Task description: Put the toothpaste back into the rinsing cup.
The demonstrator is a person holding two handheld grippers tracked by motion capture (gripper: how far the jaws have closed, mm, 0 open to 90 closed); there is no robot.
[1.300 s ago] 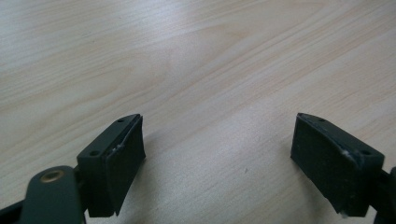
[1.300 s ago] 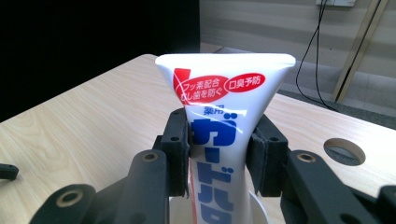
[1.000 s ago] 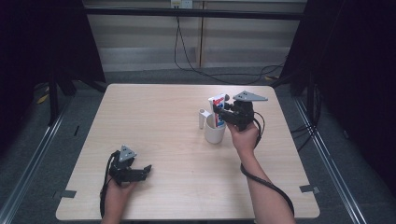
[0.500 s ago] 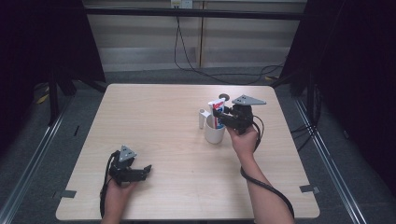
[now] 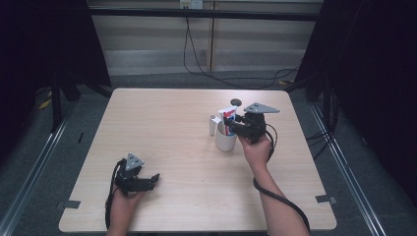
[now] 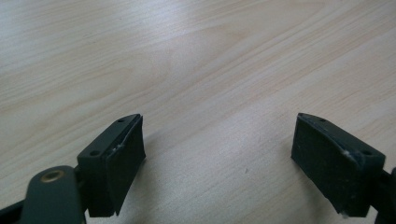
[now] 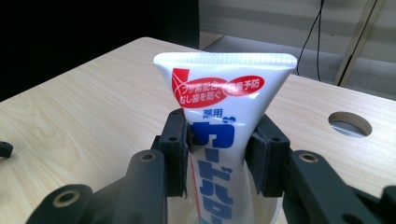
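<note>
A white toothpaste tube [image 7: 224, 107] with red and blue print stands upright, crimped end up, and my right gripper [image 7: 219, 154] is shut on its middle. Its lower end dips into the mouth of a white cup [image 5: 225, 141] at the table's right centre. In the high view the right gripper [image 5: 230, 127] sits just right of the cup, with the tube [image 5: 227, 118] rising above the rim. My left gripper [image 5: 155, 178] rests low near the front left of the table. Its jaws stand wide apart over bare wood, and the left gripper [image 6: 217, 158] holds nothing.
A small white upright object [image 5: 213, 125] stands against the cup's left side. A round cable hole [image 5: 236, 102] lies in the light wooden table [image 5: 162, 123] just behind the cup. Metal rails and cables run along the floor around the table.
My right gripper has come down a little with the tube, toward the cup. The left gripper has not moved.
</note>
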